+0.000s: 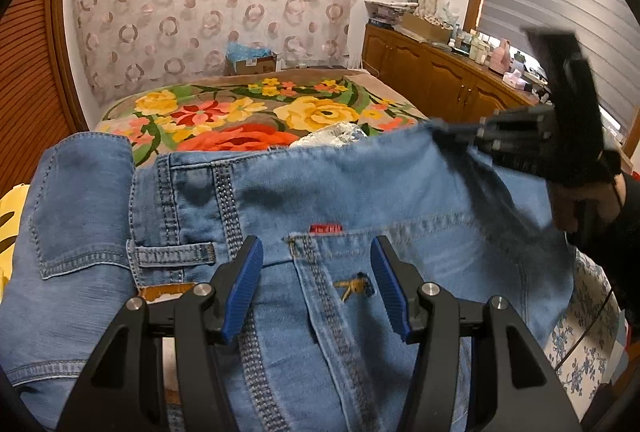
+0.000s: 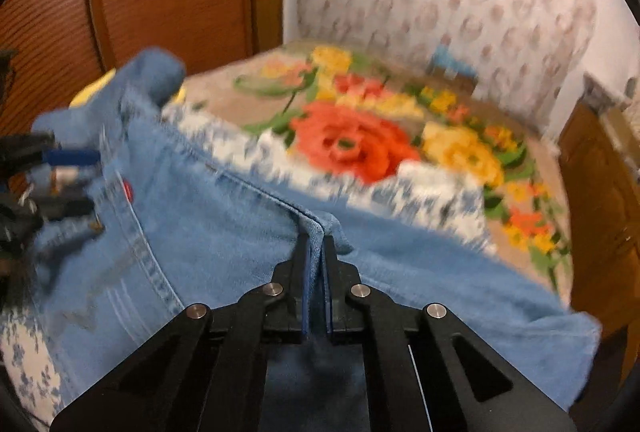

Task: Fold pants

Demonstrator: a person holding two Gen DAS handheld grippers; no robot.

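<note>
Floral bed [image 1: 224, 119] under gripped jeans [image 1: 320, 191]

Bed [image 1: 384, 87] carries everything. Floral blanket [image 1: 248, 119] with red, yellow, orange blooms covers the far half toward 12 o'clock. White sheet with small blue flowers [image 1: 580, 336] covers the near part, showing at 4 o'clock. Blue jeans [image 1: 360, 191] lie spread across the sheet, overlapping the blanket edge. Yellow item [image 1: 10, 216] at 9 o'clock, unclear.

matt denim pants [image 1: 360, 191], stitched seams.
</note>
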